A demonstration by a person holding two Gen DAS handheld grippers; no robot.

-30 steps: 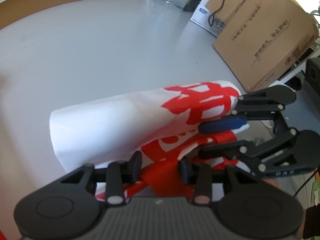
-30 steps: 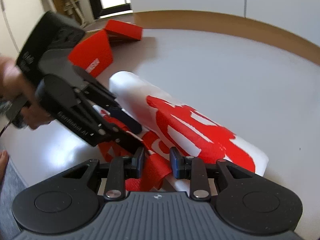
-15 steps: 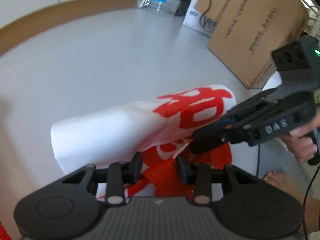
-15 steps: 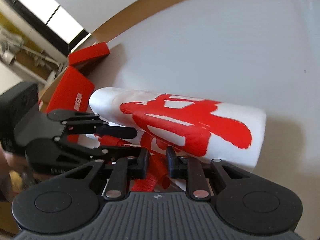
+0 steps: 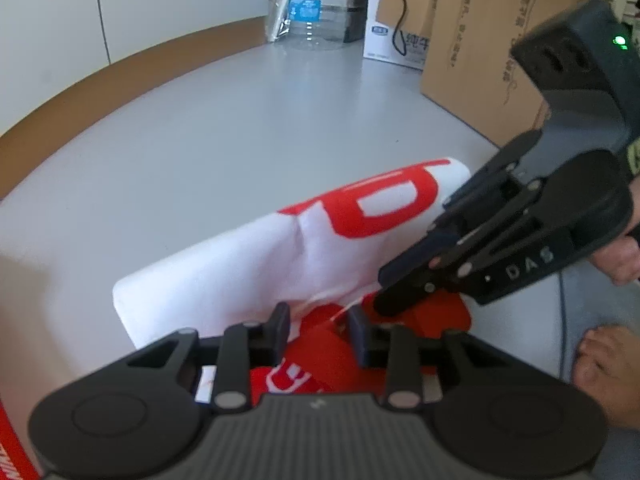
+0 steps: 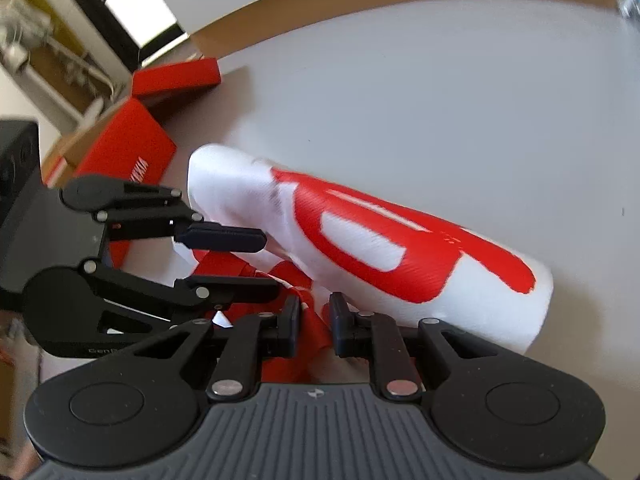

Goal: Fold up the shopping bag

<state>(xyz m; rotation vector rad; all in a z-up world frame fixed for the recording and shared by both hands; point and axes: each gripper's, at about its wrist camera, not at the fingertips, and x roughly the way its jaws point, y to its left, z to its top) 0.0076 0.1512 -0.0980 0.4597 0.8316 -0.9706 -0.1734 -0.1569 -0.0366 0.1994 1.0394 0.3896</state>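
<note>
A white shopping bag (image 5: 248,264) with red print lies loosely folded over on the grey table (image 5: 240,128); in the right wrist view the bag (image 6: 360,248) bulges like a roll. Its red handle straps bunch at the near edge. My left gripper (image 5: 318,330) has red fabric between its fingers and its jaws are closing; seen from the right wrist, the left gripper (image 6: 256,264) still shows a gap. My right gripper (image 6: 316,320) is shut on a red strap. In the left wrist view the right gripper (image 5: 394,288) points in from the right.
A large cardboard box (image 5: 492,48), a white carton (image 5: 394,44) and wrapped water bottles (image 5: 316,4) stand at the far right of the table. Red boxes (image 6: 128,148) sit beyond the left edge. A person's bare foot (image 5: 608,368) is on the floor.
Both grippers have rolled and come lower, closer to the bag's near edge. The right gripper's jaws have narrowed onto the red strap, and the left gripper's jaws have narrowed too.
</note>
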